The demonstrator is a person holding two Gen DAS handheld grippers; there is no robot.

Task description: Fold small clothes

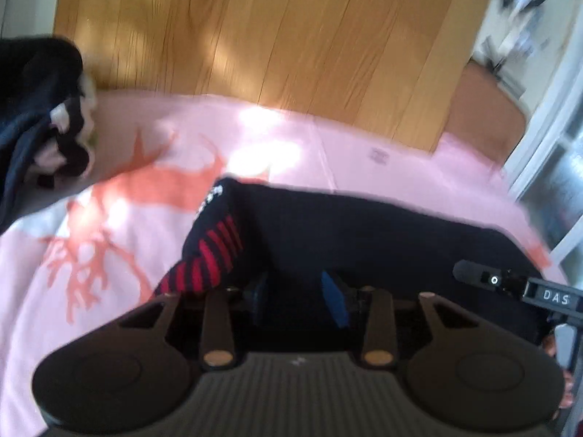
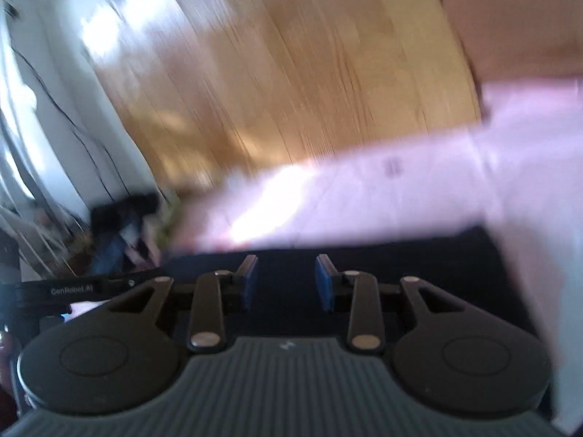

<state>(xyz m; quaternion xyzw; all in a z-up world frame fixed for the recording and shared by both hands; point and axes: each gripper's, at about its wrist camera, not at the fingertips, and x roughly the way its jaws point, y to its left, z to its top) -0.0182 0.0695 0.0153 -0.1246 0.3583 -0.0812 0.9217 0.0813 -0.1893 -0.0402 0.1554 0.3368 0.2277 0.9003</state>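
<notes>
Lying across the pink blanket (image 1: 277, 153) with its coral antler print, the dark garment (image 1: 382, 229) is stretching its long axis side to side in front of both tools, its far edge running roughly parallel to the blanket's edge where the wooden floor (image 1: 262, 36) begins. Its red-striped sleeve (image 1: 215, 251) is pointing away from the body of the garment toward the left-hand side of the blanket and bending back toward the camera, so the piece is not yet lying flat there. A heap of dark clothes (image 1: 40, 116) is sitting well apart, at the blanket's far left corner. The left gripper (image 1: 295, 291) is hovering just over the garment's near edge beside the striped sleeve, making it the nearer tool to that sleeve; its fingers are standing apart with dark fabric between them, though whether they are touching cloth cannot be told. The right gripper (image 2: 286, 280) is likewise spread wide, its blue pads (image 2: 324, 284) sitting over the garment's right-hand stretch; heavy blur is hiding any contact.
</notes>
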